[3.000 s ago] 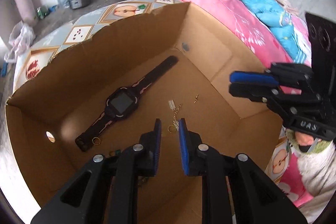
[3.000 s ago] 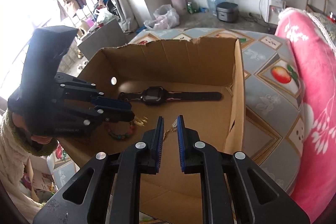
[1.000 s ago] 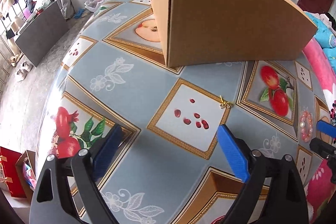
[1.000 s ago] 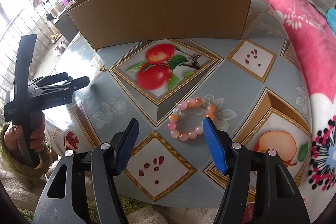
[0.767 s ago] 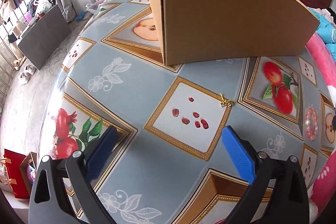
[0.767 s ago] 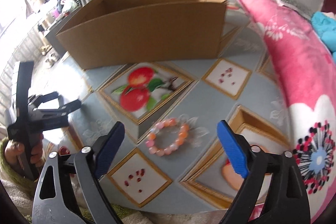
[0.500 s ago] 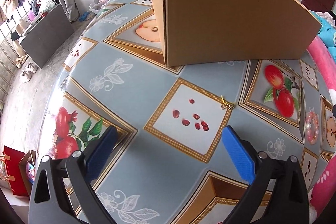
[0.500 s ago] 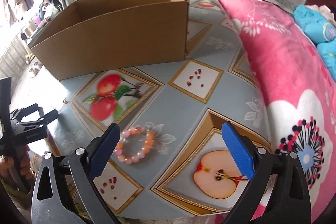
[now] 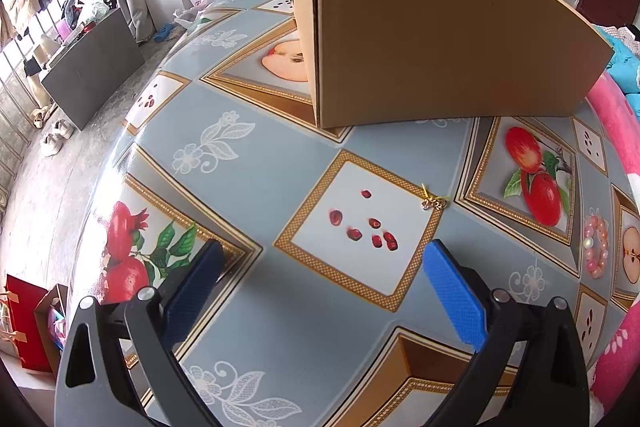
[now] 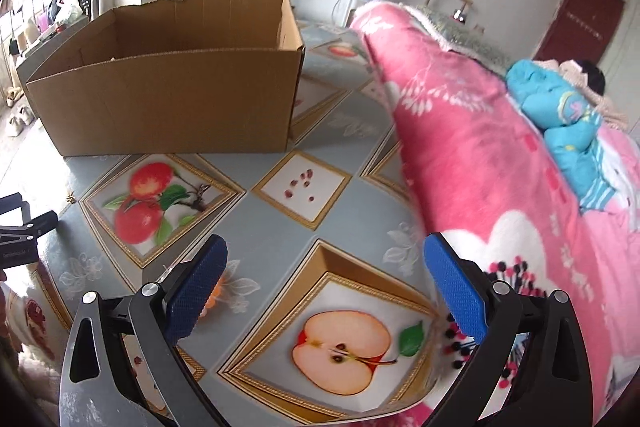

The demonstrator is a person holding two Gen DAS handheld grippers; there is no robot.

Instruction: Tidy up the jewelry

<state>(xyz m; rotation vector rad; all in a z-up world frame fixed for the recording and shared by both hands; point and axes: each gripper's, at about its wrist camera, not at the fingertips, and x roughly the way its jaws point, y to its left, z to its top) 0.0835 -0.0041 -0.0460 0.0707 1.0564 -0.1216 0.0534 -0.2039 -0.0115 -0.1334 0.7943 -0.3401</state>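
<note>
At the lower left of the right wrist view, the blue pad (image 10: 195, 291) hides all but an orange sliver of the bead bracelet (image 10: 216, 291). The cardboard box (image 9: 440, 39) shows only outer walls in the left wrist view; its contents are hidden. The small gold trinket (image 9: 434, 202) is too tiny to identify. The left gripper (image 10: 20, 231) is cut off at the left edge.

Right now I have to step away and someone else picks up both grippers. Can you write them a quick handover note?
Left gripper: open, empty, over the table.
Right gripper: open, empty.
Cardboard box: at the far side of the table; its inside is not visible from here.
Small gold earring: loose on the table ahead of the left gripper.
Pink bead bracelet: loose on the table, partly behind the right gripper's left finger.
Left to do: both pieces into the box.
</note>
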